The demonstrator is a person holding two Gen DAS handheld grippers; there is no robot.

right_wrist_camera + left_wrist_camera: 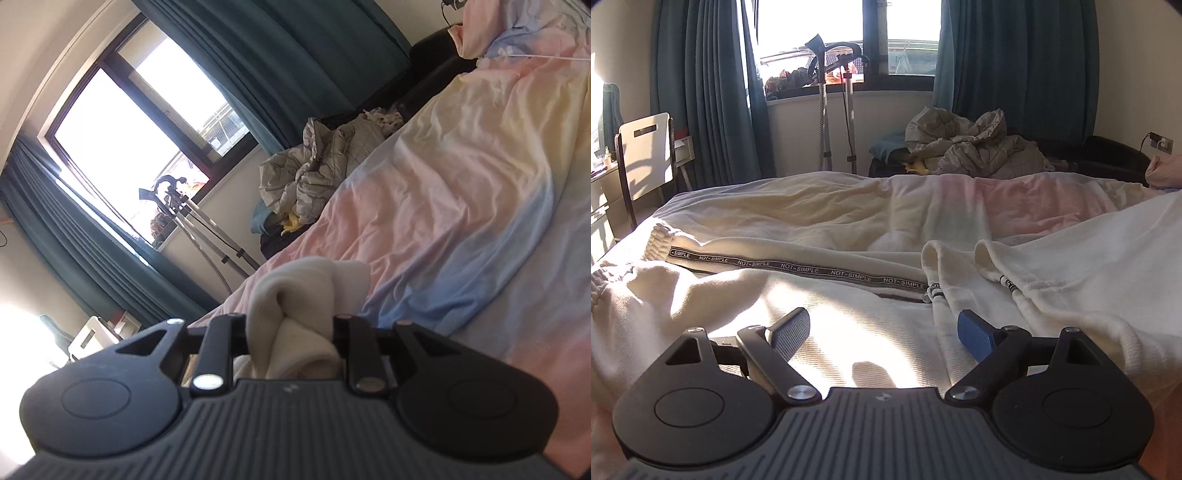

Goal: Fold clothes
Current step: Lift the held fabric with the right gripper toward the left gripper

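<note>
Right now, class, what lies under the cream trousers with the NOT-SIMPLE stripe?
Under the trousers lies a pastel sheet, showing pink and yellow beyond them. What the sheet covers, and anything between cloth and sheet, is hidden.

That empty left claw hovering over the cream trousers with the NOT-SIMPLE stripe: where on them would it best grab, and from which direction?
Probably the ribbed cuff at the far left end of the NOT-SIMPLE stripe. It forms a thick, raised edge, so the open left gripper could slide in low from the left side and pinch it. The flat cloth directly beneath it offers no fold to catch. The right gripper already clamps a cream bunch.
</note>
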